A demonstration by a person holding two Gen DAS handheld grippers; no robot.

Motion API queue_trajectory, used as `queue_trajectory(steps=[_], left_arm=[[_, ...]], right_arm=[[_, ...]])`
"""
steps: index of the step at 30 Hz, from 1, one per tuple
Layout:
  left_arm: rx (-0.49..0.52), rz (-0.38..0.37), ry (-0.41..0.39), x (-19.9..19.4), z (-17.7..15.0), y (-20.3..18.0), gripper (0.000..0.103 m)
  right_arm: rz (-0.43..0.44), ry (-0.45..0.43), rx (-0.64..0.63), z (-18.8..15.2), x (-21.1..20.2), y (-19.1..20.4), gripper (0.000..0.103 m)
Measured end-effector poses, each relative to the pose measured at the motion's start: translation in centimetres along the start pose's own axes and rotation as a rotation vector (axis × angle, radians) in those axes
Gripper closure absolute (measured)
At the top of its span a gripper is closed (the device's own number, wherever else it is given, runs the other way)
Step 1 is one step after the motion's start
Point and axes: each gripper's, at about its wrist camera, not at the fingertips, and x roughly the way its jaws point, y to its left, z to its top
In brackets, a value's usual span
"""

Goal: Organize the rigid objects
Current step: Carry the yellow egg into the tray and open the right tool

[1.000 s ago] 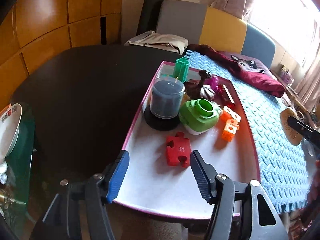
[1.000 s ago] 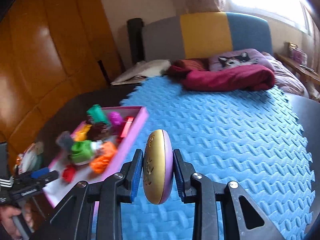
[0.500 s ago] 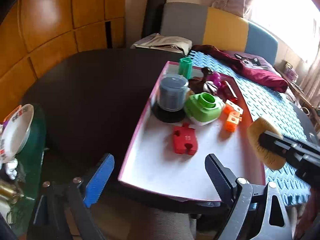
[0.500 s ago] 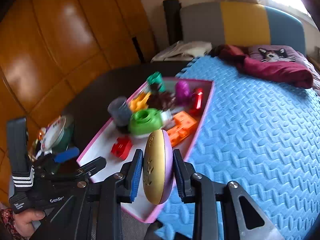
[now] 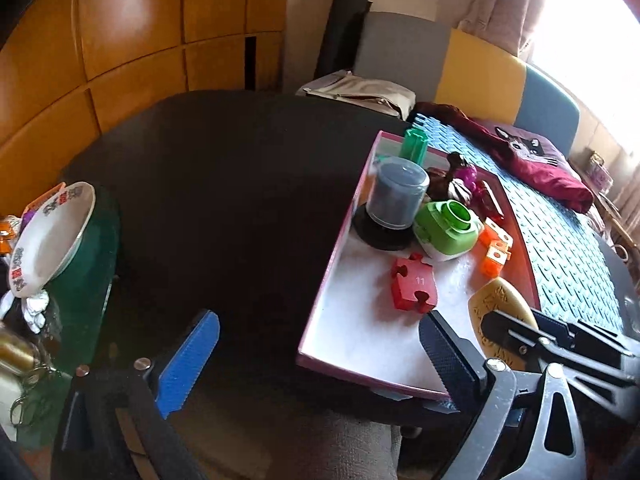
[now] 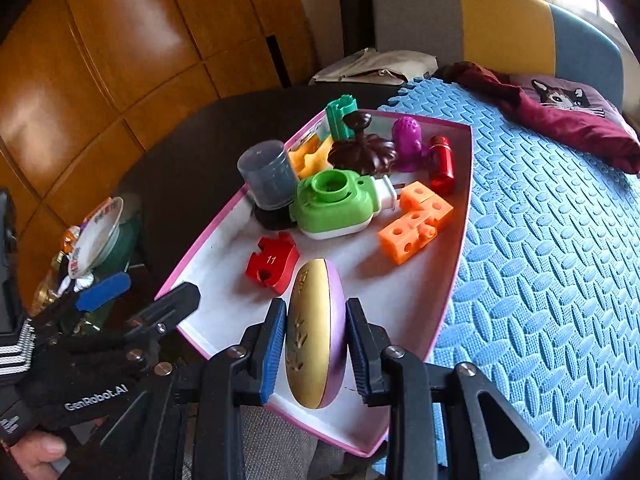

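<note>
My right gripper [image 6: 316, 308] is shut on a gold and purple oval case [image 6: 316, 336], held on edge just above the near end of the pink-rimmed white tray [image 6: 464, 208]. The left wrist view shows the case [image 5: 496, 300] at the tray's near right corner. On the tray lie a red puzzle piece [image 6: 272, 266], a green plug-in device [image 6: 336, 204], orange cubes [image 6: 414, 224] and a grey lidded canister [image 6: 268, 176]. My left gripper [image 5: 318, 320] hangs off the tray's near left corner, its jaws opening wide with nothing gripped between them.
The tray rests half on a dark table [image 5: 220, 184] and half on a blue foam mat [image 6: 540, 220]. A white bowl [image 5: 52, 236] sits on a green glass stand at the left. A maroon cloth [image 6: 568, 120] lies at the mat's far end.
The right gripper carried the oval case from over the blue mat to the tray's near end. The left gripper's jaws spread much wider and drew back left off the tray.
</note>
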Motion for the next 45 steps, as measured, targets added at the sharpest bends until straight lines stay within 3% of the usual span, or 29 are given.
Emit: queue_trajectory(steps=[16, 31, 45], left_arm=[[-0.040, 0.033, -0.034, -1.1, 0.7, 0.8, 0.000], [-0.016, 0.050, -0.028, -1.0, 0.5, 0.5, 0.000], [0.024, 0.082, -0.021, -1.0, 0.5, -0.5, 0.000]], right_arm=[[-0.098, -0.011, -0.049, 0.1, 0.6, 1.0, 0.074], [-0.065, 0.012, -0.031, -0.2, 1.3, 1.0, 0.073], [-0.115, -0.124, 0.067, 1.5, -2.0, -2.8, 0.072]])
